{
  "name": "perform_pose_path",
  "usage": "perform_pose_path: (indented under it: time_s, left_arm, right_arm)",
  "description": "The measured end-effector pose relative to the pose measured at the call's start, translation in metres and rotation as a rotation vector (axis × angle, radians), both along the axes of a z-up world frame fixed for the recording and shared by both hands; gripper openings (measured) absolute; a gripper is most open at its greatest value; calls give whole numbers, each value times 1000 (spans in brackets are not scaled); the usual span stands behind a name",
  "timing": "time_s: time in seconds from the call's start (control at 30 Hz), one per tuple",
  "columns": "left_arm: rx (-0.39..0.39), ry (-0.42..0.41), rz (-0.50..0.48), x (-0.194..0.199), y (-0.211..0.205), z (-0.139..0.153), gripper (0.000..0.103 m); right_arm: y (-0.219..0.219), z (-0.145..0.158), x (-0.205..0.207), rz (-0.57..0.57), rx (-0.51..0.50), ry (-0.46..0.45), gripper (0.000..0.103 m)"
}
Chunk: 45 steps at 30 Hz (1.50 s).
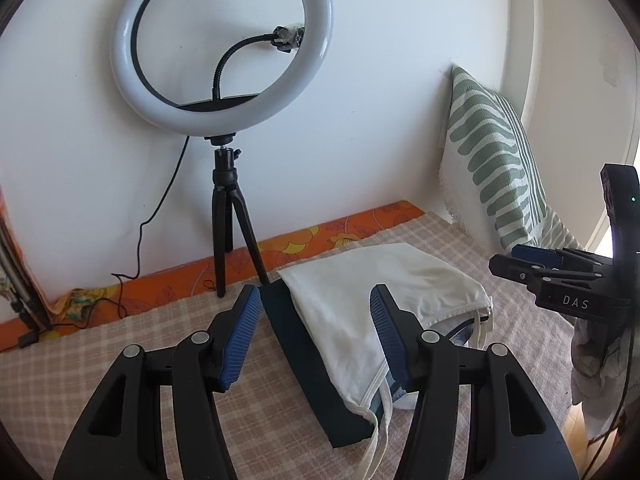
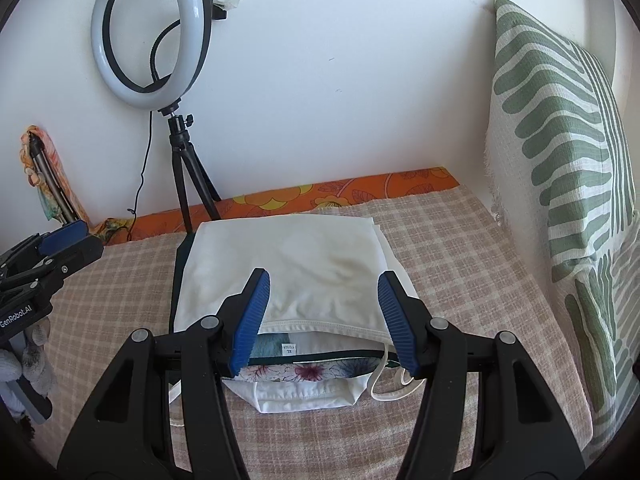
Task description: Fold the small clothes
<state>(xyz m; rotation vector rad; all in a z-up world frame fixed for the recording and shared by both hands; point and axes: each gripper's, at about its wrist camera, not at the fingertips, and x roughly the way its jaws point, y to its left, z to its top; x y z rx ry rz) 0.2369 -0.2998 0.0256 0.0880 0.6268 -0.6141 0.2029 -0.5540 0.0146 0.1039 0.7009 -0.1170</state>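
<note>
A folded white garment lies on the checked beige cover, on top of a dark folded cloth. In the right wrist view the white garment shows its open hem, a floral cloth and a size label beneath it. My left gripper is open and empty, hovering over the pile's left edge. My right gripper is open and empty, just above the garment's near hem. The right gripper also shows at the right in the left wrist view, and the left gripper at the left in the right wrist view.
A ring light on a black tripod stands at the back by the white wall, its cable trailing left. A green-patterned pillow leans at the right. An orange floral sheet edges the back of the bed.
</note>
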Motion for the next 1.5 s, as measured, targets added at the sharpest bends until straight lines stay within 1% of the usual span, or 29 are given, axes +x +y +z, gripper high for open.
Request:
perform_pose_path:
  time_s: [0.1, 0.23, 0.37, 0.47, 0.5, 0.6, 0.67, 0.7, 0.77, 0.83, 0.9, 0.97, 1.03, 1.1, 1.17, 1.27, 1.37, 1.5]
  left_arm:
    - [-16, -12, 1, -14, 14, 9, 57]
    - [-30, -35, 0, -35, 38, 20, 62]
    - [-44, -47, -3, -57, 62, 27, 62]
    - [-55, -57, -4, -75, 82, 31, 63]
    - [-57, -64, -5, -81, 89, 32, 63]
    - [-57, -83, -5, -98, 107, 34, 65]
    - [-52, -100, -2, -109, 120, 35, 68]
    - [-54, -106, -1, -114, 127, 35, 71]
    - [-59, -117, 5, -123, 139, 35, 76]
    - [-62, -128, 19, -133, 153, 34, 82]
    - [-56, -140, 28, -140, 162, 32, 83]
    - [-36, -155, 37, -147, 169, 30, 86]
    - [-13, -176, 52, -154, 174, 28, 96]
    - [-4, -194, 78, -160, 182, 24, 103]
    - [-12, -197, 102, -164, 189, 20, 103]
    - [-25, -181, 108, -167, 197, 13, 103]
    - [-1, -171, 118, -170, 199, 3, 103]
    - [20, -150, 116, -172, 202, -10, 103]
  right_arm:
    - [14, 15, -13, -7, -12, -21, 59]
    - [34, 33, -32, -18, -35, -47, 59]
    - [61, 47, -52, -29, -59, -79, 60]
    - [84, 55, -67, -30, -82, -125, 83]
    - [93, 58, -73, -31, -92, -140, 85]
    - [116, 60, -86, -24, -104, -156, 85]
    - [131, 59, -93, -20, -105, -162, 86]
    - [139, 58, -97, -15, -108, -168, 91]
    - [155, 55, -107, -11, -116, -187, 95]
    - [169, 52, -113, 1, -119, -192, 95]
    - [182, 47, -119, 15, -109, -192, 95]
    - [192, 43, -125, 22, -100, -196, 95]
    - [201, 38, -130, 18, -102, -203, 95]
    - [207, 32, -135, 7, -107, -208, 97]
    - [211, 26, -140, -4, -109, -213, 103]
    - [215, 17, -147, -25, -110, -229, 103]
    - [218, 10, -151, -36, -111, -243, 103]
    - [218, -1, -152, -45, -90, -236, 103]
